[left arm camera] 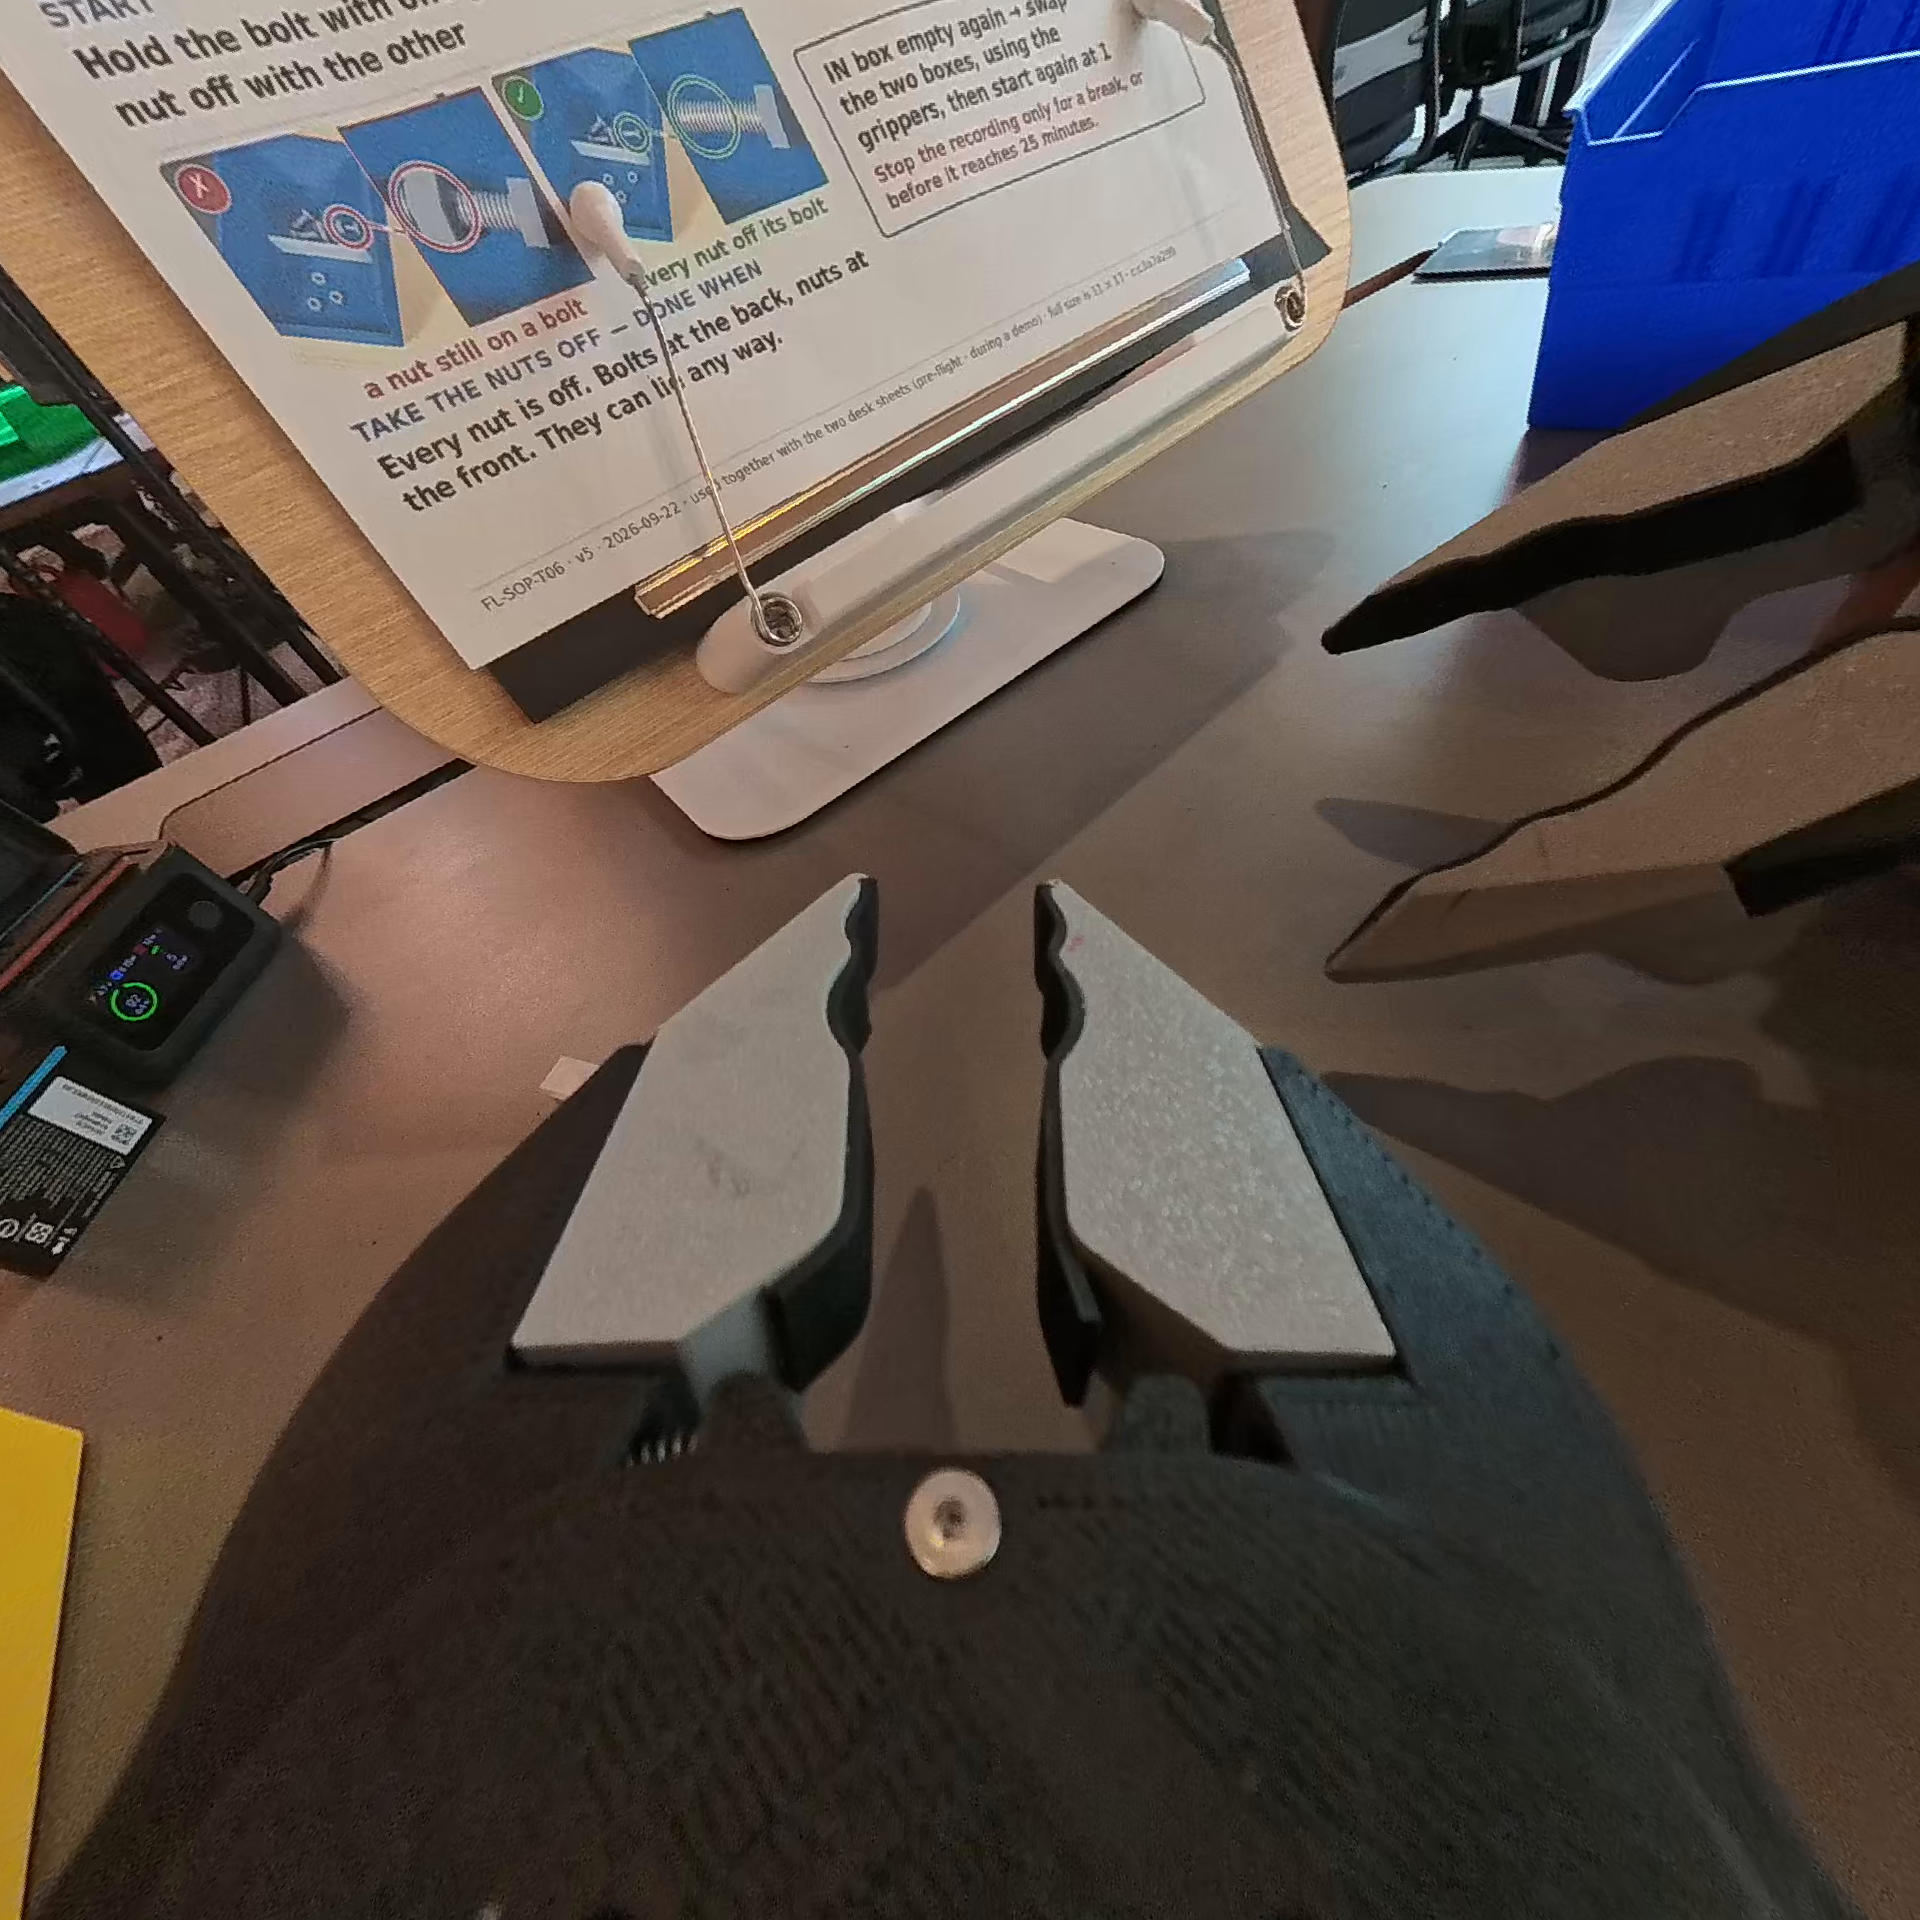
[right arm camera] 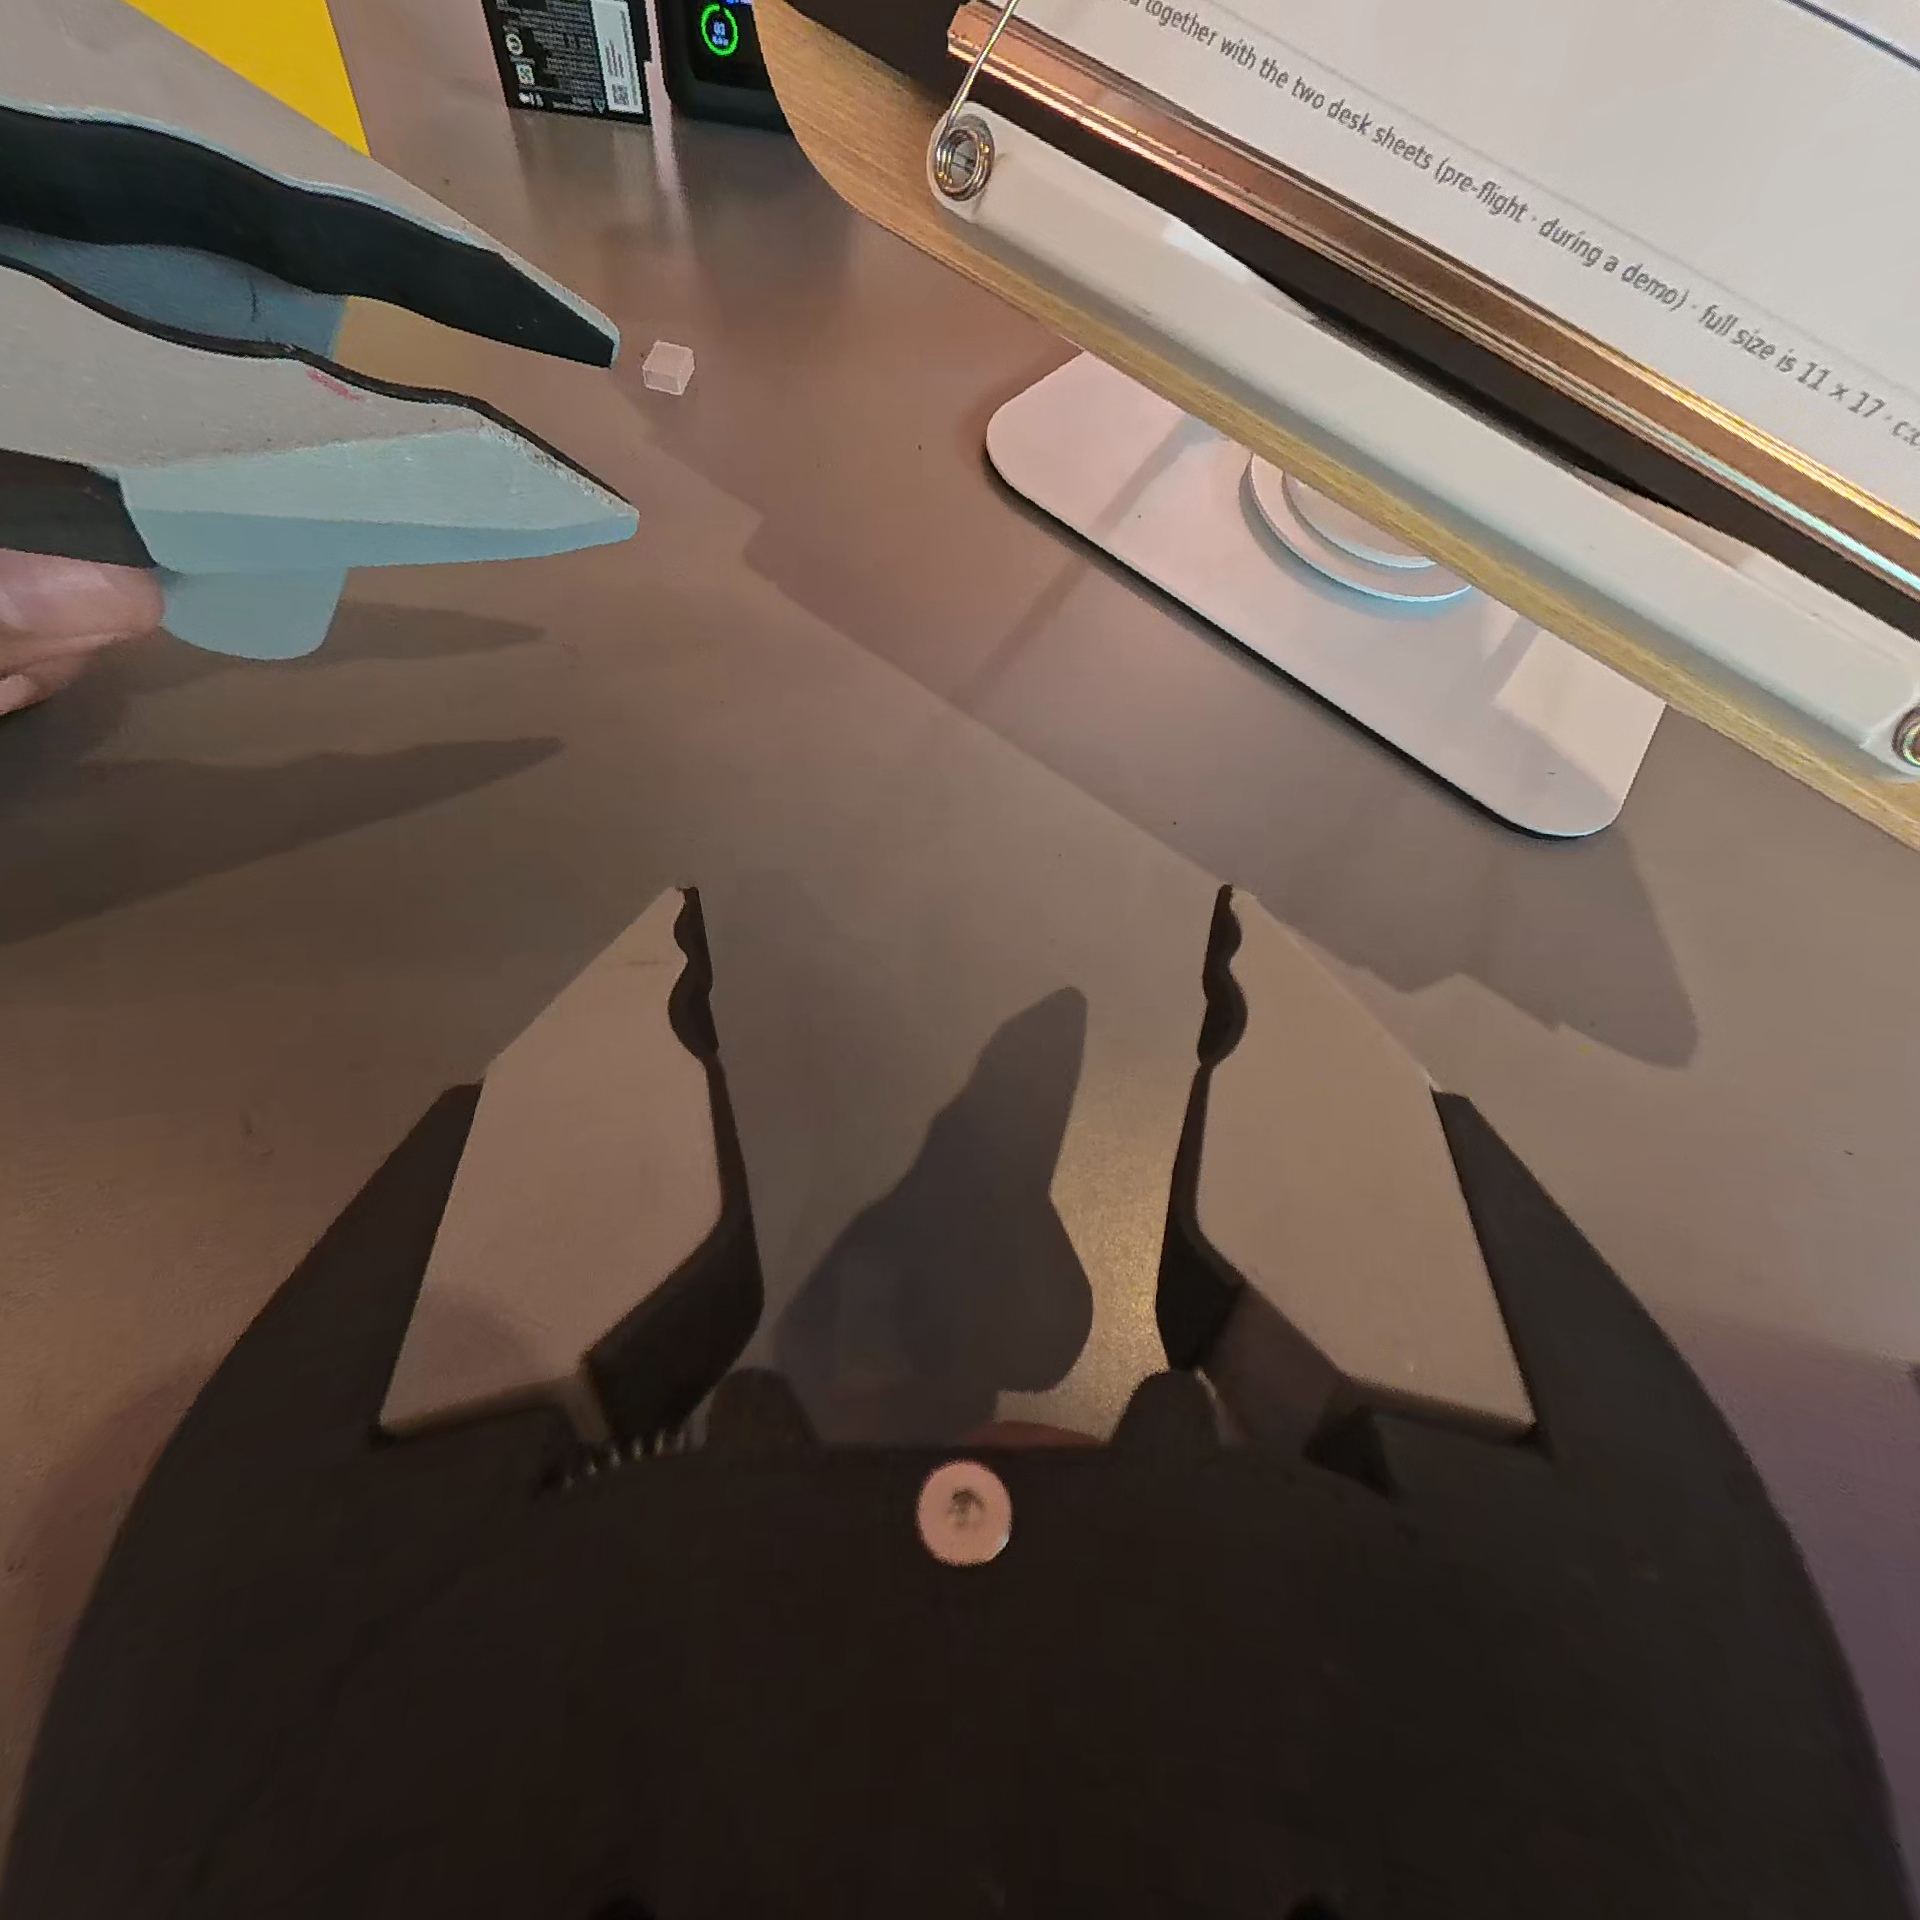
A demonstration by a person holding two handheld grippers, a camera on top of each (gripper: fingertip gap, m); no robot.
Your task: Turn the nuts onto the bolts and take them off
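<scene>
Two tongs hung released and empty over the bare bench (right arm camera: 883, 727): left tongs (left arm camera: 954, 904) narrowly parted, right tongs (right arm camera: 956, 904) wider. No nut or bolt showed in either view; a blue bin (left arm camera: 1745, 208) stood far right. Near the instruction stand (left arm camera: 904, 675), a careless swing toward the bin could probably clip its white base or knock the two tongs together.
</scene>
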